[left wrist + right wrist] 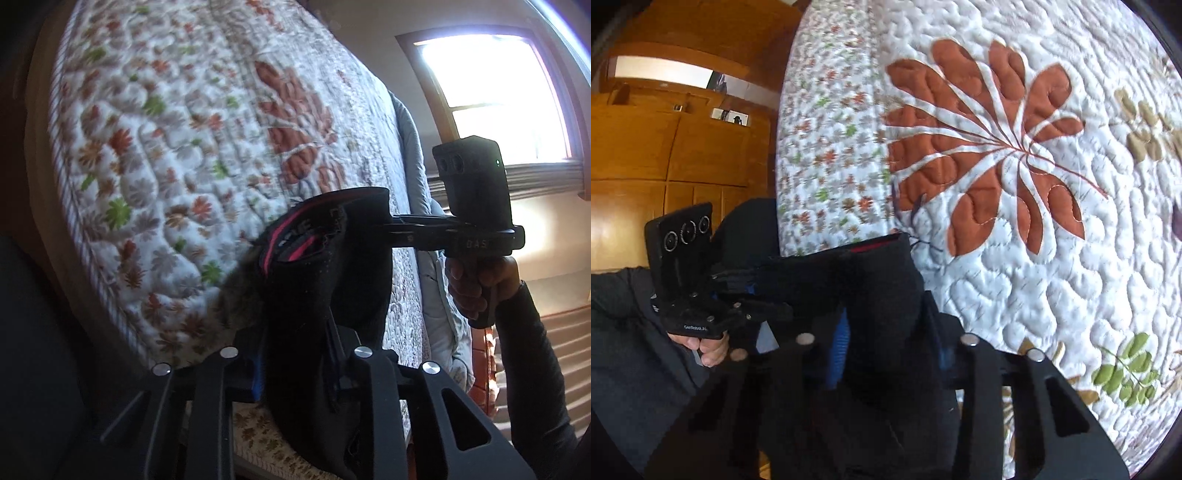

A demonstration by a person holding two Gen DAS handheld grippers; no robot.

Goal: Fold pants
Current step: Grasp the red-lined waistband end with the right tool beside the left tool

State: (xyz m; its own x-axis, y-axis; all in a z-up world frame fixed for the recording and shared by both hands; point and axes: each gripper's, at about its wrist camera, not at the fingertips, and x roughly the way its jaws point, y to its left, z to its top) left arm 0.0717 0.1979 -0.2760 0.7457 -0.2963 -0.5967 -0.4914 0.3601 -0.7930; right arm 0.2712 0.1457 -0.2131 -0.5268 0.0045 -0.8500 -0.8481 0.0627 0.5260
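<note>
- Bed (1052,288): covered by a white quilt stitched with large rust-red leaves, smaller tan and green sprigs, and a border band of little red, green and grey flowers. In the left wrist view it fills the field from 9 to 1 o'clock; in the right wrist view, from 12 to 5 o'clock.
- Window (495,96): wood-framed and glaring bright, at 2 o'clock in the left wrist view, with a pale wall around it.
- Wooden cabinets (665,147): warm brown panelled fronts, 9 to 11 o'clock in the right wrist view.
- Grey padded cloth (432,295): hangs along the far edge of the bed, at about 3 o'clock in the left wrist view; what it is I cannot tell.
- Pants (310,266): black fabric with a red-striped waistband, lifted just above the quilt at the centre of both views, stretched between the two tools.
- Left gripper (295,354): tilted down toward the bed, jaws pinching the black fabric, which bulges up between them. In the right wrist view it enters from 9 o'clock, gripped by a hand (709,347) below a dark sleeve.
- Right gripper (882,350): pitched steeply down; cloth fills the gap between its jaws, apparently clamped, though the dark folds hide the pads. In the left wrist view it reaches in level from 3 o'clock to the waistband edge, held by a hand (480,284) in a dark sleeve.
</note>
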